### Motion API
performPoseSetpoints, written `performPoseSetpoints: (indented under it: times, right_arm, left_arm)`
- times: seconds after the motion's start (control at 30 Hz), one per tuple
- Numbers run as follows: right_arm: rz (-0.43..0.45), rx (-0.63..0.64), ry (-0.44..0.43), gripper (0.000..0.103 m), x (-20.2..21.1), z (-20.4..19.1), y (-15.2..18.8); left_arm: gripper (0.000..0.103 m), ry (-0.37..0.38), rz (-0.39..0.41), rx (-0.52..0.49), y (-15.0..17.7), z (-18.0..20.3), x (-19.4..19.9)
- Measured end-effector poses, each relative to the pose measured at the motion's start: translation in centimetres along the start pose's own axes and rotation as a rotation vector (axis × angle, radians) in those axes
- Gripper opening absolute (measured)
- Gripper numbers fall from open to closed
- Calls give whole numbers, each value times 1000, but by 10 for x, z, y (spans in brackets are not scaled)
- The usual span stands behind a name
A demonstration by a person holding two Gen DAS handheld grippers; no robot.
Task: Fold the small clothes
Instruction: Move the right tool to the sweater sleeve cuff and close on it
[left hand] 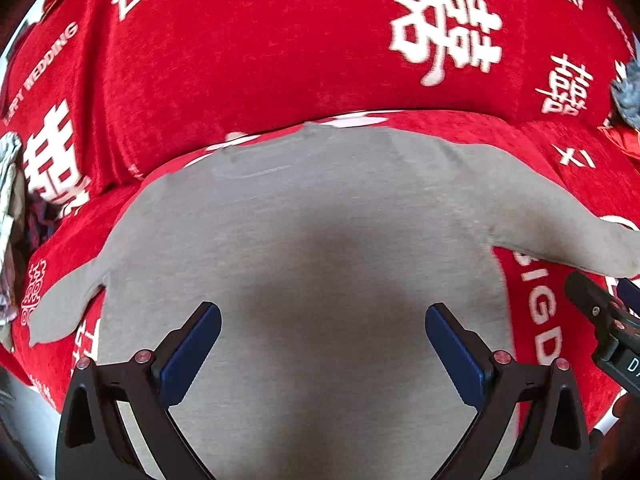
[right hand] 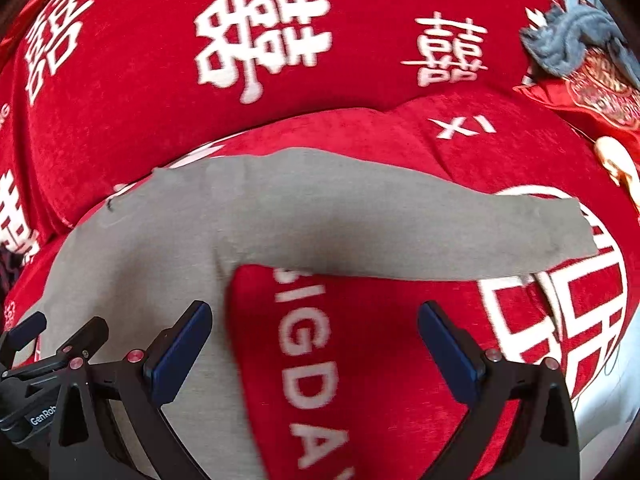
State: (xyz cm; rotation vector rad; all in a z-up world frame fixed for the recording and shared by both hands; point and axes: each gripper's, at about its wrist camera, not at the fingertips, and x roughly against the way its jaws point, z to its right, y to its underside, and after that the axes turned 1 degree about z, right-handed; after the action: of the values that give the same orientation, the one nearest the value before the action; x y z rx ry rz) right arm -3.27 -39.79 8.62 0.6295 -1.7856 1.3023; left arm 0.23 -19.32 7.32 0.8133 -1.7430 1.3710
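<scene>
Grey shirt lies flat on red cover, sleeves spread for folding. I hold left gripper over shirt body, right gripper beside shirt's right sleeve. Both jaws apart, empty.

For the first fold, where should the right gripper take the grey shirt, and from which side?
Probably the cuff end of the grey shirt's long sleeve, coming from the outer right: it lies flat, spread away from the body, its free edge exposed. The right gripper is open.
</scene>
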Motion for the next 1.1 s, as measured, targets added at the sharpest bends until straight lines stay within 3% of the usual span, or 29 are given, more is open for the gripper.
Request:
performPoseSetpoints:
  times: [0.63, 0.93, 1.1]
  right_arm:
    - [23, -227, 83, 101, 1, 158, -13]
    - [-8, -407, -36, 83, -30, 231, -6]
    - [98, -476, -127, 82, -32, 252, -14]
  left_arm:
    - [102, 40, -3, -144, -26, 112, -10]
    - [102, 47, -24, -155, -32, 139, -25]
    - [102, 46, -31, -140, -36, 139, -33]
